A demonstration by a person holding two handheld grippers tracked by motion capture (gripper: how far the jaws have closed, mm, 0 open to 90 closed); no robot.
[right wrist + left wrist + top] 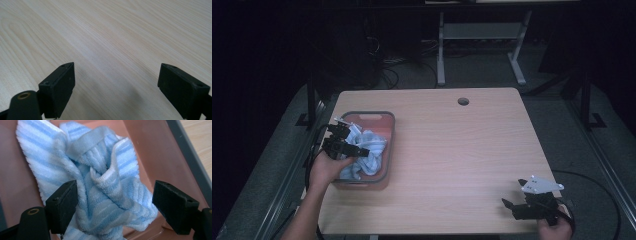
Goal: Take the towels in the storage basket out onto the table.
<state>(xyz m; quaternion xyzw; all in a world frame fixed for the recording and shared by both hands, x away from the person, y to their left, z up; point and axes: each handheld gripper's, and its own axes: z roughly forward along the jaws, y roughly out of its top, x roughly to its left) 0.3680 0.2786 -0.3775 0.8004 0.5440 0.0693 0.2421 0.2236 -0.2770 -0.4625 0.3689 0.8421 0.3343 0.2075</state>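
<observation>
High view: wooden table (pixel 452 150) with a round cable hole (pixel 463 101) near its 12 o'clock edge. A reddish bin (pixel 388 131) with a grey rim stands at the table's 9 o'clock side; a blue-and-white striped towel (pixel 371 150) lies crumpled inside it. The left gripper (pixel 357 148) hangs over the bin, its jaw tips above the towel, the hand (pixel 329 167) at the bin's 7 o'clock. The right gripper (pixel 512 206) sits low at the table's 5 o'clock corner, well apart from the bin, grey plate on top. No brand, label or writing readable. The room beyond the table is dark; the frame cuts off the right hand.

Left gripper view: jaws spread wide, towel (pixel 105 185) bunched between them. Left jaw touches the cloth; right jaw stands just clear. Bin wall (pixel 160 157) at 2 o'clock. The towel's lower folds are cut off.

Right gripper view: jaws spread wide over bare table (pixel 105 37); whether they touch it, cannot tell.
</observation>
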